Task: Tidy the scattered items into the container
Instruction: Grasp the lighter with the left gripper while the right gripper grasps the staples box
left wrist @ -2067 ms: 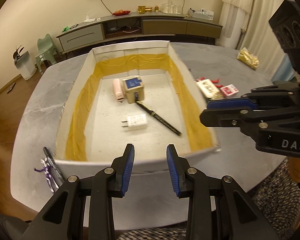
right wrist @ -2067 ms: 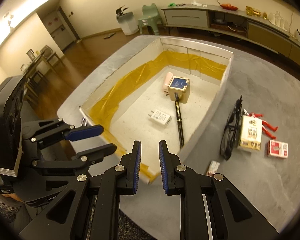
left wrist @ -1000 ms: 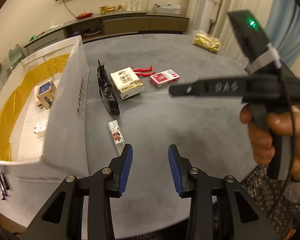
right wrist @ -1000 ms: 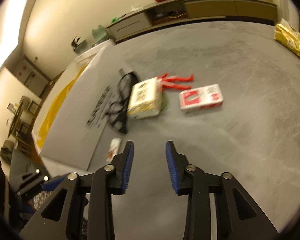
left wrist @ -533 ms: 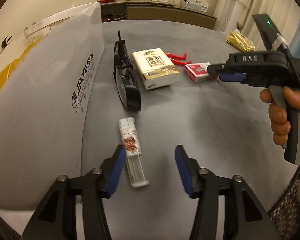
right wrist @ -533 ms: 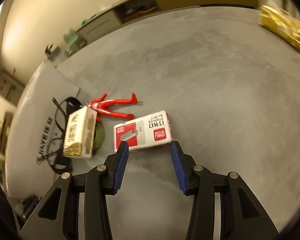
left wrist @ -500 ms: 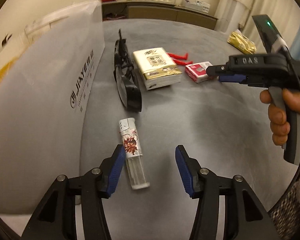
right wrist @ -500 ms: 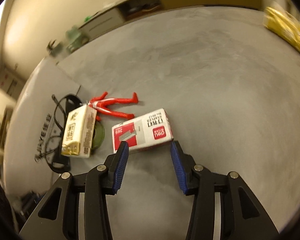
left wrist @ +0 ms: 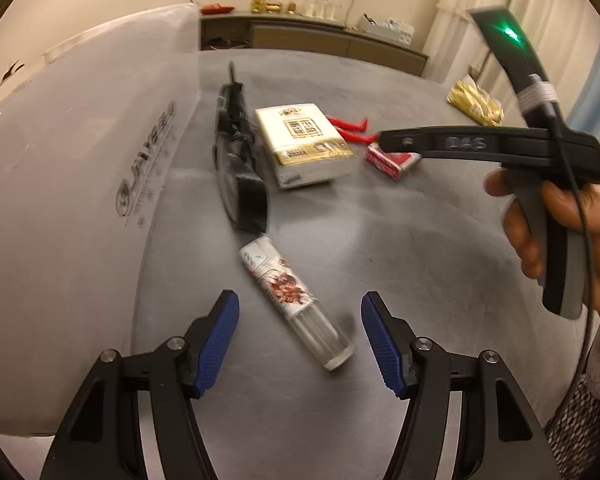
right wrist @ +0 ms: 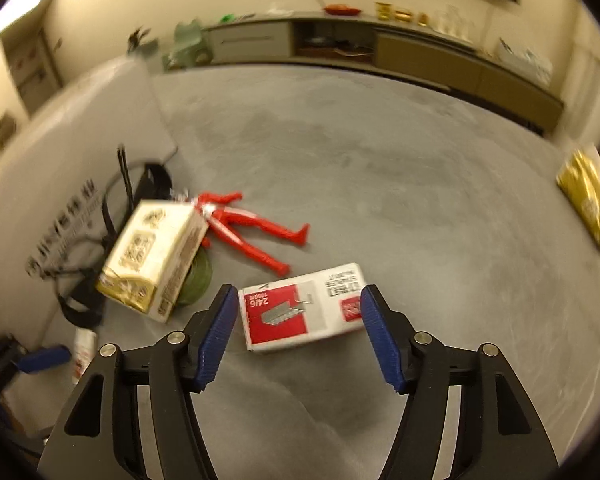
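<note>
Grey tabletop [right wrist: 380, 168] is carrying the loose items beside the white container wall [left wrist: 60, 184]. L gripper [left wrist: 300, 336] is sitting w/ jaws spread wide around the lighter [left wrist: 292, 296], pads apparently not touching it; R gripper [right wrist: 296, 332] is likewise spread, flanking the staple box [right wrist: 300, 308]. Tissue pack [right wrist: 152, 256], red figure [right wrist: 252, 232] and glasses [left wrist: 240, 160] are lying near the wall; view blurred.

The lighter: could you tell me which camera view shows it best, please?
The left wrist view: the lighter lies whole and close between the open left gripper fingers. The right wrist view shows it only as a small blurred sliver at the lower left edge.
</note>
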Demonstrator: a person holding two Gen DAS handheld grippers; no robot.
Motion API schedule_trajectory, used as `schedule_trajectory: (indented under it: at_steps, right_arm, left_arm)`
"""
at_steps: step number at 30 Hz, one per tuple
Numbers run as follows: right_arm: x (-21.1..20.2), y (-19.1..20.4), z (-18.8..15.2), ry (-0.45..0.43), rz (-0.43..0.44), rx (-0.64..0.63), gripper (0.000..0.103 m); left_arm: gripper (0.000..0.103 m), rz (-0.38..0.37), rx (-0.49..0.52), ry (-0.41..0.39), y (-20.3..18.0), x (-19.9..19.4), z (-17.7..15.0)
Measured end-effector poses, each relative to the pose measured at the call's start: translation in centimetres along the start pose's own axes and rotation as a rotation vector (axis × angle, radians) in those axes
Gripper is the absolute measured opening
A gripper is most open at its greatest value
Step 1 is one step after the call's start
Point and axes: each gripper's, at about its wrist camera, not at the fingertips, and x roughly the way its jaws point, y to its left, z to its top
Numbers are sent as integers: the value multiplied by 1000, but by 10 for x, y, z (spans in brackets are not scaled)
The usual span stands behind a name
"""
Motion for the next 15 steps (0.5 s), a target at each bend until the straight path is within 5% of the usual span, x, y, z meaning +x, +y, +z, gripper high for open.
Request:
schedule_trajectory:
  at_steps: [3,5,11,15]
  right_arm:
    - [7,2,-5,14,-103,-76,70]
    - [8,-4,-9,43,-79,-86,71]
    - [5,-46,-22,78,20,49,66]
    - [4,-55,-20,66,60,115,50]
  left_arm:
    - [46,-3,30,-1,-4,1,3]
    - [28,-6,47,0,-6,1,4]
    - [20,-42,45,-9,-4,-2,1]
    - [20,-55,44,-6,-4,-2,-1]
